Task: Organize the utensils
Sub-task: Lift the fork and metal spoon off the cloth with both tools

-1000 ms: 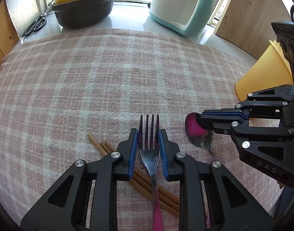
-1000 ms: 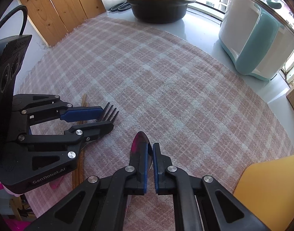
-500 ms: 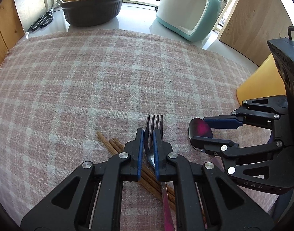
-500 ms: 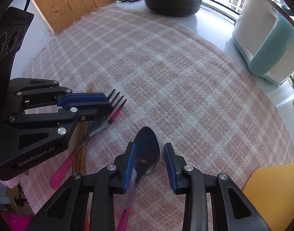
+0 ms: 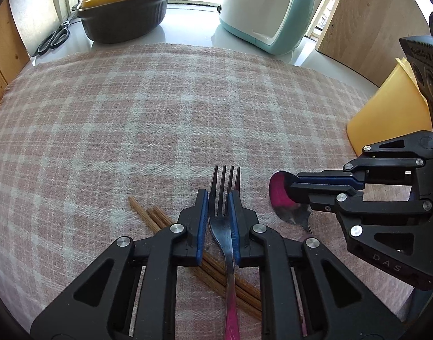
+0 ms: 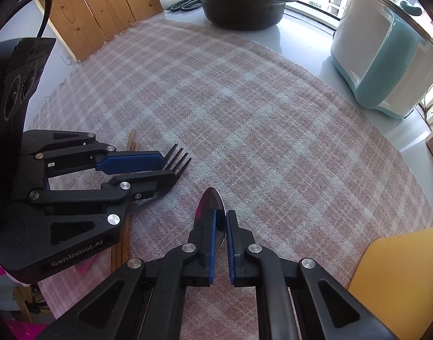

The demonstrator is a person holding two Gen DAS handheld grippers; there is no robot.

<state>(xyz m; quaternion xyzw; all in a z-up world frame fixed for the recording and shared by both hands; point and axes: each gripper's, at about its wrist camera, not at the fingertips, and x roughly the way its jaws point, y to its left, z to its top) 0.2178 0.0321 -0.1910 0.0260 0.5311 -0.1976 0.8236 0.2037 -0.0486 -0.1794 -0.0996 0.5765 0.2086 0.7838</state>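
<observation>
Your left tongs point(image 5: 218, 198) sit at six o'clock in the left view, their blue pads flanking the fork point(image 5: 224, 215) at its neck; the jaws are opening, and there the pads look just off the metal on the left side and touching on the right, so you cannot tell whether they still press. The fork's tines point to twelve o'clock and its pink handle runs down to six, crossing over the chopsticks point(image 5: 159, 221), which lie on the cloth point(image 5: 131, 113) slanting from ten toward five. Only this view shows the chopsticks' length; from the right view you see just their tips point(image 6: 132, 144) at nine o'clock behind the left tongs point(image 6: 162, 170), plus the fork tines point(image 6: 179, 158) poking past the pads. Your right tongs point(image 6: 220, 221) are together on the spoon point(image 6: 210, 206), bowl pointing to twelve o'clock, held edge-on between the pads. The left view shows the same grip from the side at three o'clock: the spoon's bowl point(image 5: 281, 195), tinted pink, sticks out left of the right tongs point(image 5: 294, 187). Beyond the cloth on the worktop point(image 5: 188, 31) stand a pot point(image 5: 123, 14) at eleven and a white and teal appliance point(image 5: 270, 11) at one.
</observation>
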